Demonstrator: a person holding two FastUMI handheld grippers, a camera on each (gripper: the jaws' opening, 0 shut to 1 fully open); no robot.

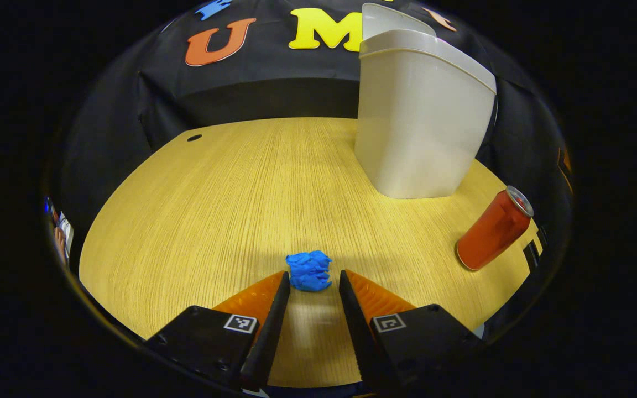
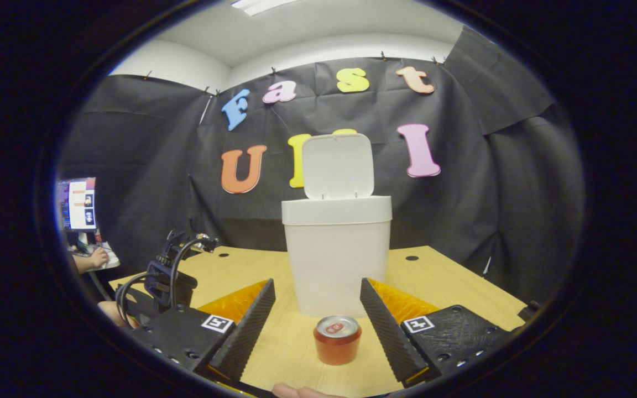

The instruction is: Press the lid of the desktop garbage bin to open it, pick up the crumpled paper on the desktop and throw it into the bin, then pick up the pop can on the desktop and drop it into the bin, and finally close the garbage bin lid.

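Left hand-held gripper (image 1: 313, 279) wide open just short of crumpled blue paper ball (image 1: 309, 270) on wooden worktop (image 1: 213, 210), right hand-held gripper (image 2: 317, 298) open around red pop can (image 2: 337, 339); risks nudging light paper away by closing early.

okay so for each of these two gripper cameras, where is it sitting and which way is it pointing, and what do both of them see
Left gripper view: rides on the left gripper, low over the desk, facing the blue crumpled paper just past its open fingers.
Right gripper view: rides on the right gripper, near desk level, facing the bin with its lid up; its open fingers flank the pop can; a fingertip shows at the bottom edge.
Shared: bin, pop can, desk.
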